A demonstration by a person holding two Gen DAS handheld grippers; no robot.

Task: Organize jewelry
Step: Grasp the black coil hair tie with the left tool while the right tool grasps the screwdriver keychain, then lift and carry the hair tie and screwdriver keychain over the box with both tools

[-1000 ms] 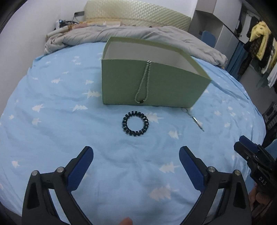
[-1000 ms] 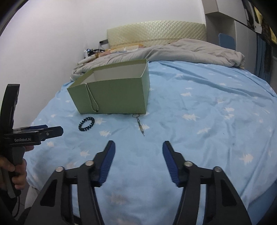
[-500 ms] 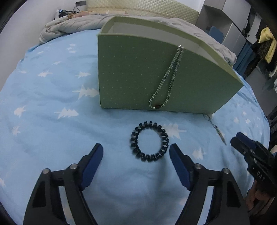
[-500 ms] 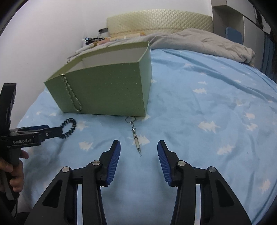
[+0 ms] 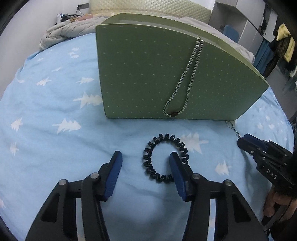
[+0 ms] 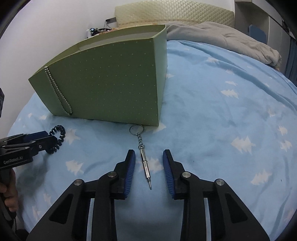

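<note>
A black spiral hair tie (image 5: 148,157) lies on the blue bedsheet in front of a green box (image 5: 148,74). My left gripper (image 5: 144,155) is open, low over the sheet; its right finger sits inside the ring and its left finger outside, straddling the tie's left side. A silver bead chain (image 5: 185,81) hangs over the box's front wall. My right gripper (image 6: 149,154) is open, its fingers either side of a silver keychain screwdriver (image 6: 144,163) that lies on the sheet. The hair tie (image 6: 59,137) and the box (image 6: 111,83) also show in the right wrist view.
A grey blanket (image 6: 222,40) is bunched at the head of the bed behind the box. A quilted headboard (image 6: 167,13) and a white wall stand beyond. Shelves and hanging clothes (image 5: 282,40) are to the right.
Both grippers have moved forward and down toward the sheet. The left now straddles the hair tie's side; the right now has the screwdriver between its fingers. Both openings have narrowed.
</note>
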